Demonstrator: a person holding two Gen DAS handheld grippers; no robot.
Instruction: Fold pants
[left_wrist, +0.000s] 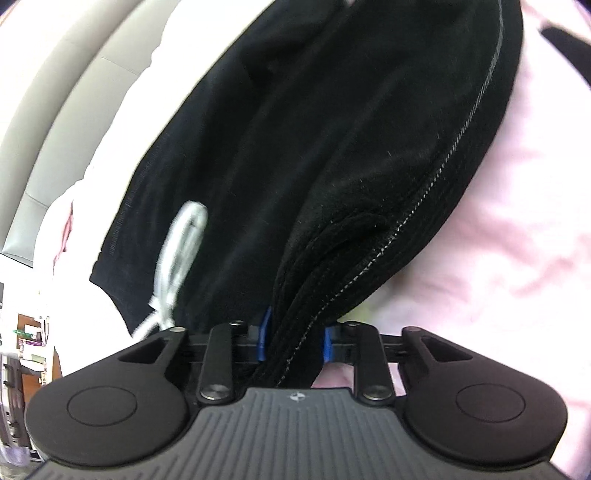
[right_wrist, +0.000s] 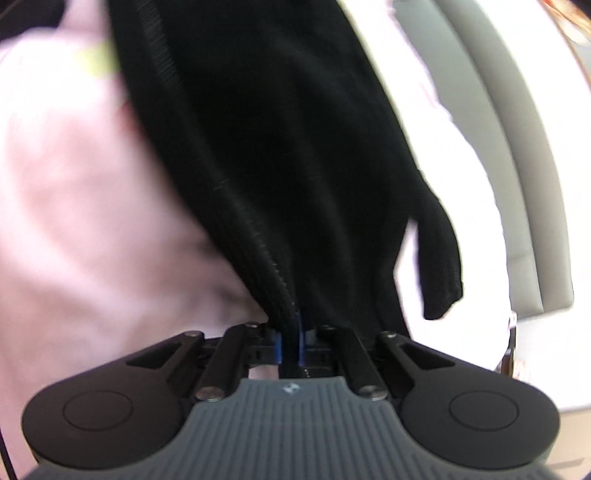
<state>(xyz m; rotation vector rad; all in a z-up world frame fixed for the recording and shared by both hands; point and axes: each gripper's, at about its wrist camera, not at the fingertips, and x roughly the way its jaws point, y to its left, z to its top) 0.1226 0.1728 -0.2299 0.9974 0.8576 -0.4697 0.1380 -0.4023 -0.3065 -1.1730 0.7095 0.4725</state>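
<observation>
The black pants (left_wrist: 314, 147) hung bunched over a pale pink bedcover (left_wrist: 517, 221), with a white drawstring (left_wrist: 177, 258) dangling, while the left gripper (left_wrist: 294, 338) and right gripper (right_wrist: 290, 341) were each clamped on gathered fabric.

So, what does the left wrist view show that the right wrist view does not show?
Only the left wrist view shows the white drawstring and a pale stitched seam on the cloth. Only the right wrist view shows a loose hanging flap of black fabric. Both show the black pants clamped between blue pads, the left gripper on a thicker bunch than the right gripper, over pink bedding.
</observation>
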